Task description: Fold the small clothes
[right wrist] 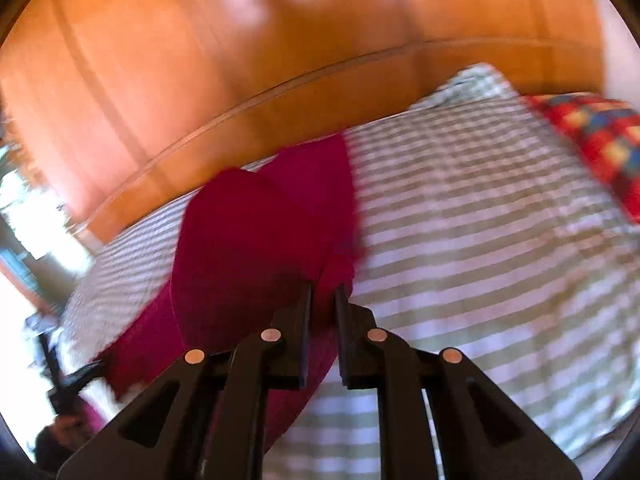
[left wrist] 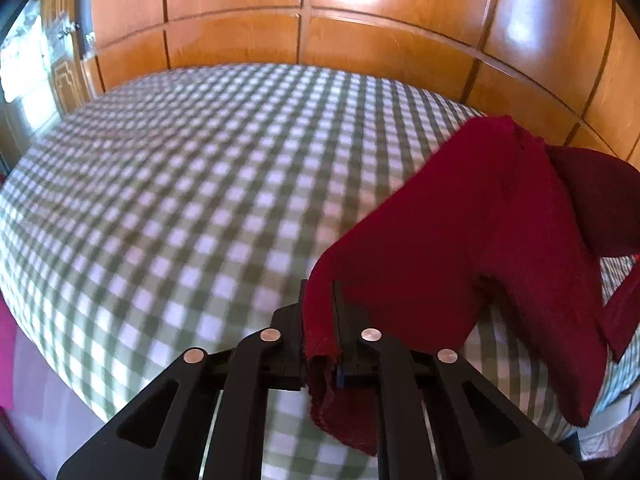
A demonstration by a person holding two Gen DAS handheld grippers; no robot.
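Observation:
A dark red knit garment (left wrist: pixel 460 248) hangs in the air above the bed, held at two edges. My left gripper (left wrist: pixel 319 292) is shut on one edge of it; a strip of fabric runs down between the fingers and dangles below. In the right wrist view the same red garment (right wrist: pixel 256 248) drapes to the left of my right gripper (right wrist: pixel 324 294), which is shut on another edge of it. That view is motion-blurred. The rest of the garment sags between the two grippers.
The bed (left wrist: pixel 180 184) has a green-and-white checked cover. Wooden wardrobe panels (left wrist: pixel 360 40) stand behind it. A red patterned cushion (right wrist: pixel 600 136) lies at the bed's far right. Something pink (left wrist: pixel 6 360) shows at the left edge.

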